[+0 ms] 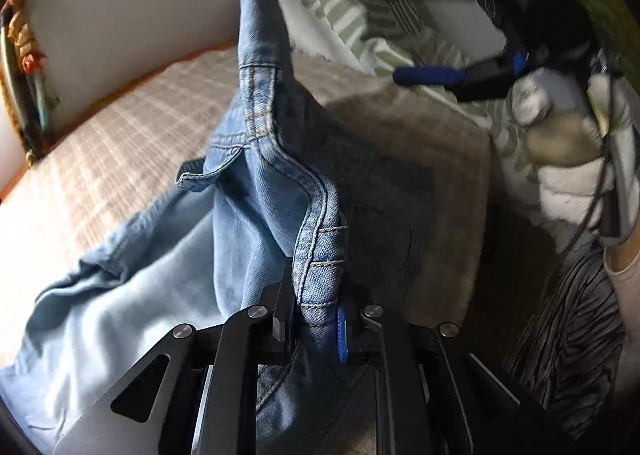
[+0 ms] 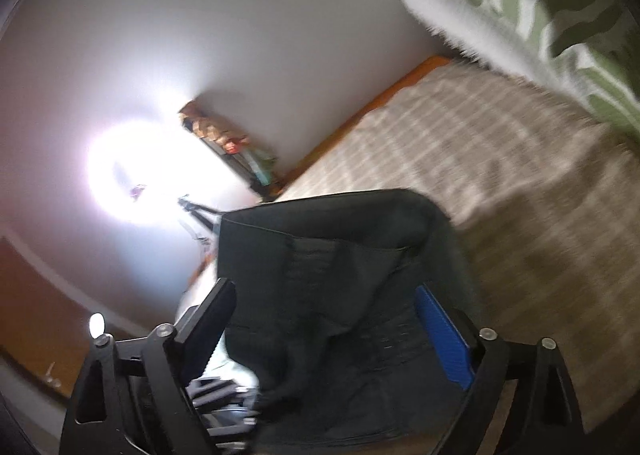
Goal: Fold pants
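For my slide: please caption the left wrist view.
Left claw shut on blue jeans, lifted over checked bedspread.

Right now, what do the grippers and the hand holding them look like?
Both grippers are black linkage frames with silver pivot bolts and triangular cutouts. The left gripper shows a ribbed blue pad; the right gripper has one black finger, one blue. The right hand wears a white glove, cable trailing.
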`<state>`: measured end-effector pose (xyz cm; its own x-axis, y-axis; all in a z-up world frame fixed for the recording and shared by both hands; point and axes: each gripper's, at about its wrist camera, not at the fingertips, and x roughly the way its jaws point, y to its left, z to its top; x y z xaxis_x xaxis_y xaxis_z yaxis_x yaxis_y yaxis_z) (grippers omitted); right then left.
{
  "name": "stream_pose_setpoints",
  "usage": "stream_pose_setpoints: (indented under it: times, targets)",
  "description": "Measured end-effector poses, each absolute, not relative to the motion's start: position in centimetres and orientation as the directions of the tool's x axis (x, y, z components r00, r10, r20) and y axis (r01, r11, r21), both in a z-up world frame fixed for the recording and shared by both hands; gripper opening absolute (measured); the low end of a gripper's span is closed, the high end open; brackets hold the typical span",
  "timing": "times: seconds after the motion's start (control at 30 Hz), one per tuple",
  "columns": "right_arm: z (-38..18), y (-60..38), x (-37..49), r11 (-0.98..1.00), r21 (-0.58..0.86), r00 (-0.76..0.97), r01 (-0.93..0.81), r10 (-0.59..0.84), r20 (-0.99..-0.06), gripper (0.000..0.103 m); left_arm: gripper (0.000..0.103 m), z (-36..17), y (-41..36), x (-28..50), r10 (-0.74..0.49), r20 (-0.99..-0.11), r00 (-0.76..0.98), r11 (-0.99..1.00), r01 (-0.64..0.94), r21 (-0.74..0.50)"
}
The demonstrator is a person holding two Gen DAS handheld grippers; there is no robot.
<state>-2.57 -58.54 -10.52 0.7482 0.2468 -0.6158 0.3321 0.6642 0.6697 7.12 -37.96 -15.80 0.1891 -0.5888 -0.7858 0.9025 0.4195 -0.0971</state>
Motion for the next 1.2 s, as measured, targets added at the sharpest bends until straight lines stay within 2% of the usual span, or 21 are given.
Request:
stream_pose_setpoints:
  times: [0.07,0.23,0.4,0.43,0.47,0.5,0.57,0.63,0.7,0.83,0.9,0.97,1.2]
  targets:
    - [-10.3,-57.7,-2.1,0.669,0.674,0.748,0.313,0.263,-0.609,0.100,0.013,-16.2,-38.1,7.0,-0.579,-0.792,0.193,0.415,0.906,-0.082]
    - [-9.6,-55.1,-0.4,0.701,0.661,0.735,0.268,0.295,-0.611,0.100,0.014,-16.7,-38.1,6.6,-0.559,-0.799,0.221,0.394,0.919,-0.021]
    - [-9.7,-53.0,1.9,0.747,0.595,0.696,0.297,0.257,-0.671,0.100,0.015,-17.2,-37.4,5.7,-0.549,-0.805,0.226,0.382,0.924,-0.001]
    - [-9.7,-52.8,2.1,0.759,0.573,0.685,0.308,0.241,-0.687,0.098,0.016,-17.3,-37.8,5.7,-0.546,-0.808,0.222,0.379,0.925,-0.002]
    - [-10.1,-52.6,2.5,0.781,0.525,0.657,0.340,0.203,-0.726,0.089,0.016,-17.3,-38.2,5.7,-0.545,-0.809,0.220,0.378,0.926,-0.003]
    - [-10.3,-52.6,2.5,0.790,0.497,0.639,0.359,0.181,-0.748,0.081,0.021,-17.1,-38.0,5.7,-0.546,-0.810,0.214,0.381,0.925,-0.012]
    - [-11.6,-53.3,2.3,0.800,0.450,0.596,0.397,0.148,-0.789,0.048,0.027,-16.4,-37.5,6.1,-0.561,-0.807,0.187,0.382,0.923,-0.051]
    - [-12.8,-54.8,1.1,0.763,0.495,0.594,0.416,0.184,-0.783,0.035,0.033,-15.5,-36.3,6.6,-0.591,-0.789,0.169,0.390,0.916,-0.096]
    - [-13.8,-56.8,-0.7,0.731,0.509,0.597,0.455,0.174,-0.783,0.028,0.040,-14.4,-34.4,7.3,-0.620,-0.767,0.165,0.402,0.906,-0.131]
    - [-13.8,-58.8,-2.5,0.732,0.496,0.612,0.466,0.138,-0.779,0.016,0.040,-13.8,-30.8,9.1,-0.619,-0.758,0.207,0.464,0.875,-0.140]
    - [-13.2,-59.0,-2.8,0.726,0.539,0.656,0.426,0.162,-0.737,0.013,0.040,-14.3,-30.0,9.9,-0.595,-0.772,0.223,0.489,0.863,-0.128]
    - [-12.5,-58.6,-2.8,0.744,0.535,0.663,0.400,0.168,-0.730,0.011,0.040,-15.1,-29.3,10.4,-0.573,-0.788,0.226,0.513,0.848,-0.130]
    - [-15.3,-58.5,-3.1,0.777,0.423,0.538,0.466,0.131,-0.832,0.009,0.040,-17.3,-28.2,9.7,-0.570,-0.794,0.212,0.515,0.844,-0.145]
